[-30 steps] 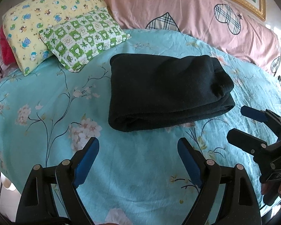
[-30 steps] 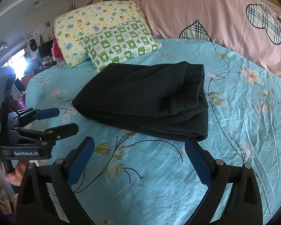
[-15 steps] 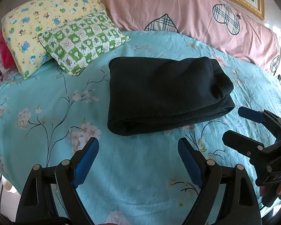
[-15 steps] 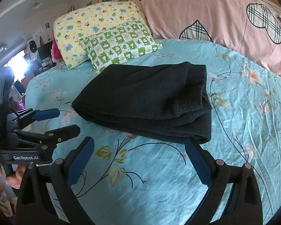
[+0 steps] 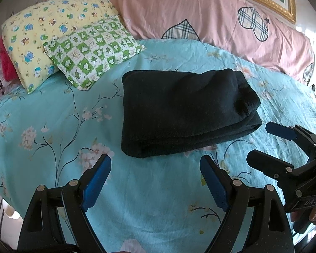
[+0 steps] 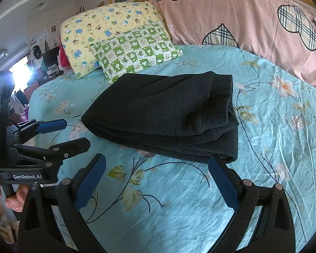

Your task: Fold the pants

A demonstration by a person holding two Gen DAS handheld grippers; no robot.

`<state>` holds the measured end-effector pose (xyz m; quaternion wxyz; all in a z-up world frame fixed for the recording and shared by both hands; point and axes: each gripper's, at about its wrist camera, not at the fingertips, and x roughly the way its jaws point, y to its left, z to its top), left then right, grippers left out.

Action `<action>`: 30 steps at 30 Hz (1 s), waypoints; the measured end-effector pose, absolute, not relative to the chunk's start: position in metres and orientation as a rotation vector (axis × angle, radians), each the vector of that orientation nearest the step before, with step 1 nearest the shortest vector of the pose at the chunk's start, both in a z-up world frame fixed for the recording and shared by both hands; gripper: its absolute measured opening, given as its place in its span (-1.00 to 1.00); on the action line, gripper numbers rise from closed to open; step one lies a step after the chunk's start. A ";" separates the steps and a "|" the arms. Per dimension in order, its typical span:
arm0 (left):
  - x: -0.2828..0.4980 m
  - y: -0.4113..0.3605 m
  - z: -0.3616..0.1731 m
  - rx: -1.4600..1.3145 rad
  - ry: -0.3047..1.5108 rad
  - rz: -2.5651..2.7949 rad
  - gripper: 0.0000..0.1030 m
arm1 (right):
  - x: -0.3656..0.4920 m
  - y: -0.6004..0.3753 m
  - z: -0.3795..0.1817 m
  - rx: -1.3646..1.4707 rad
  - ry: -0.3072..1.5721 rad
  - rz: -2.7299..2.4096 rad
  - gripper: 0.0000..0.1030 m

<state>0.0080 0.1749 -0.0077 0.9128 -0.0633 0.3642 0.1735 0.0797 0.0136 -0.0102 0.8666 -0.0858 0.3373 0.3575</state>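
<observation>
Dark pants (image 5: 185,111) lie folded into a thick rectangle on the turquoise flowered bedspread (image 5: 52,109); in the right wrist view the pants (image 6: 168,113) show stacked layers along the near edge. My left gripper (image 5: 155,168) hovers open just short of the pants' near edge, with nothing between its blue pads. Open and holding nothing as well, my right gripper (image 6: 157,168) sits near the bundle's right corner. Each gripper shows in the other's view: the right gripper (image 5: 261,143) at the far right edge, the left gripper (image 6: 63,133) at the left, held by a hand (image 6: 12,198).
A green checked pillow (image 5: 92,50) and a yellow cartoon pillow (image 5: 44,29) lie at the back left. A long pink pillow with plaid hearts (image 5: 210,14) runs along the headboard. The bed's edge drops off at the left, with room clutter (image 6: 31,63) beyond.
Both grippers have drawn back slightly from the folded pants and stay open. The pants have not moved.
</observation>
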 end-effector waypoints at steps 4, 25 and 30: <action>0.008 0.174 -0.005 -0.123 0.744 0.357 0.69 | 0.080 0.016 -0.008 -0.180 0.698 0.748 0.90; 0.009 0.177 0.002 -0.126 0.735 0.366 0.69 | 0.077 0.018 0.000 -0.178 0.680 0.741 0.90; 0.012 0.178 0.004 -0.141 0.733 0.360 0.69 | 0.080 0.013 0.003 -0.156 0.675 0.714 0.90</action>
